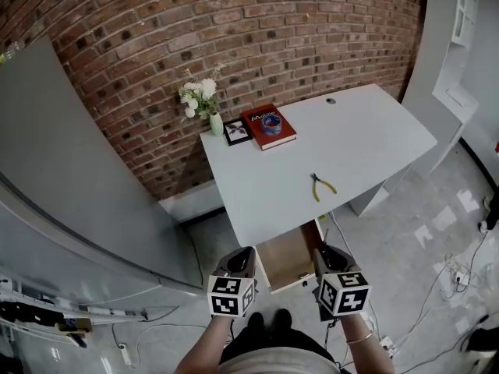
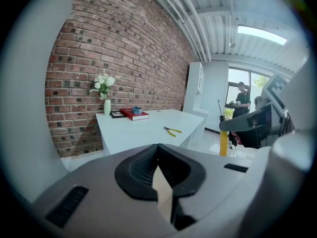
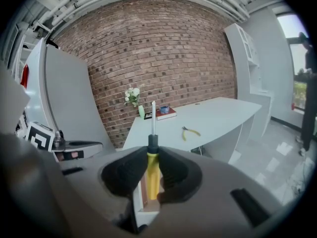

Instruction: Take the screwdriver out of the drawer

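Right gripper (image 3: 152, 157) jaws clenched on the screwdriver (image 3: 153, 172), pads squeezing the yellow handle from both sides just under the black collar, with the handle's butt end hanging below the pads. The bare metal shaft sticks straight out past the jaws toward the desk (image 1: 366, 131). Tool looks like a plain slim driver: smooth yellow plastic handle, short black collar, thin silvery shaft; the tip is too small to tell its type. Left gripper (image 2: 159, 167) jaws are drawn together to a sliver, nothing in them, held level with the right one on the other side of the drawer (image 1: 287, 257). The drawer stands pulled out from under the desk's near edge, wooden inside, and looks bare — so the screwdriver is out of it, held in the air over its front end, touching neither drawer nor desk. Judgement: extraction is basically done and what's left is carrying it clear. To do that well, hold firm squeeze on the handle since smooth plastic could slip or pivot, raise it before moving forward so the shaft doesn't jab the desk's near edge, and don't roll the wrist — the long shaft swings wide. On the desk: yellow-handled pliers (image 1: 321, 186) near the middle toward the near edge, red book (image 1: 269, 128) at the far left corner against the brick wall.
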### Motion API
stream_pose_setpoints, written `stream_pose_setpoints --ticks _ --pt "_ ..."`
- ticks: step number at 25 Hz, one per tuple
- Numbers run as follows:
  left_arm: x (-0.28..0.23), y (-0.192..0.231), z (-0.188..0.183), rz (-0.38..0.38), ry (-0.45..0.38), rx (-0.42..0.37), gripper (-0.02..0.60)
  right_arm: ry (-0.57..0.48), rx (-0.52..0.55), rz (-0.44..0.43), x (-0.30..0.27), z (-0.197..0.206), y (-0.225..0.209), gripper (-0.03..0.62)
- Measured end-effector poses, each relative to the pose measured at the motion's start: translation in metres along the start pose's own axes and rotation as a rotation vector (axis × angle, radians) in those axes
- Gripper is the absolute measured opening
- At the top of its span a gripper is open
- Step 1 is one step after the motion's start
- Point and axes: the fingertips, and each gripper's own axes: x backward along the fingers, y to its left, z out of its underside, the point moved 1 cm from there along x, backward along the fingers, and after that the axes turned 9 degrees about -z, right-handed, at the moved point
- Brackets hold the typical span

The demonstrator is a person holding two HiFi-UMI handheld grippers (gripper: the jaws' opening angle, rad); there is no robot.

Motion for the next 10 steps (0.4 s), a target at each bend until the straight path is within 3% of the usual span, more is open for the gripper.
stream_pose_setpoints --ticks 10 --pt "-0.0002 -0.0059 -0.0008 0.002 -0.002 -0.001 -0.008 0.004 0.005 -0.002 0.0025 0.0001 -0.0027 0.077"
